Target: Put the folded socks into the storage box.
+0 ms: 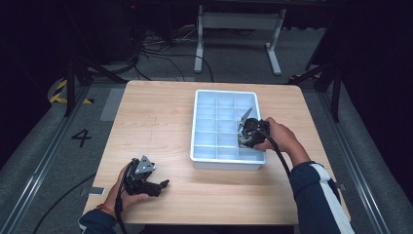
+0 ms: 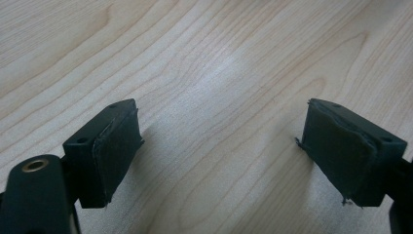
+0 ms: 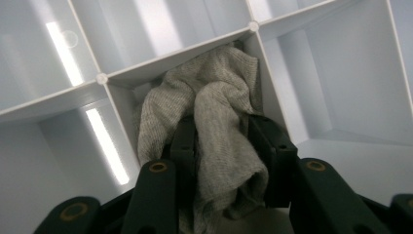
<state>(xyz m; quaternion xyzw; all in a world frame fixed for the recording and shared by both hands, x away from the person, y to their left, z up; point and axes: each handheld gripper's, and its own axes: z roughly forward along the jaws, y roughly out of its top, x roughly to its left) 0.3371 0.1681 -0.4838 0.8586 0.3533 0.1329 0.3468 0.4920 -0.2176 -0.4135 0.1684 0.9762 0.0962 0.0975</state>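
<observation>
A white divided tray (image 1: 194, 131) stands on the wooden table (image 1: 151, 122), right of centre. My right gripper (image 1: 246, 132) reaches into a compartment on the tray's right side, near the front. In the right gripper view my right gripper (image 3: 225, 129) is shut on a grey knitted cloth (image 3: 219, 97). The cloth bunches against the compartment's far corner under a white divider (image 3: 180, 53). My left gripper (image 1: 164, 184) lies low at the table's front left, apart from the tray. In its own view my left gripper (image 2: 219, 141) is open over bare wood (image 2: 219, 58), nothing between its pads (image 2: 117, 146).
The tray's other compartments that I can see hold nothing. Bare wood spreads left of the tray and along the front edge. Beyond the table stand a white frame (image 1: 238, 22) and cables on a dark floor; a rail (image 1: 44, 156) runs along the left.
</observation>
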